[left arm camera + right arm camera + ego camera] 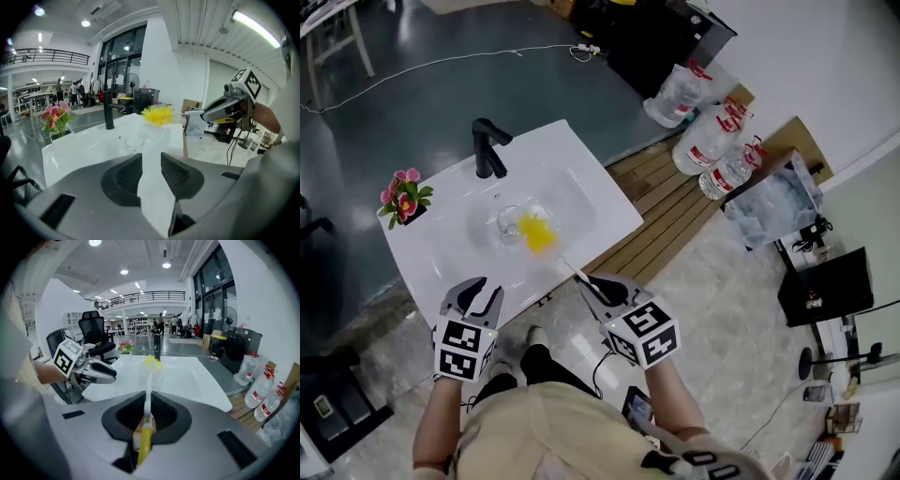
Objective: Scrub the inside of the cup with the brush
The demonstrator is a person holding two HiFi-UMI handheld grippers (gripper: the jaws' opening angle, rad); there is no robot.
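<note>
Brush [540, 234] gripped by its handle in the right gripper [598, 287], yellow head near the cup [512, 223] at frame centre. Left gripper [480, 298] jaws held apart, empty.

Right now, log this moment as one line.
left gripper: open, empty | right gripper: shut on yellow-bristled brush | glass cup: upright in sink, brush outside it

Bright ceiling lights; fisheye-warped edges, mild blur.

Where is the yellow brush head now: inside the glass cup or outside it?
Outside. The left gripper view shows the brush head in the air, above and right of the cup, a gap between them.
</note>
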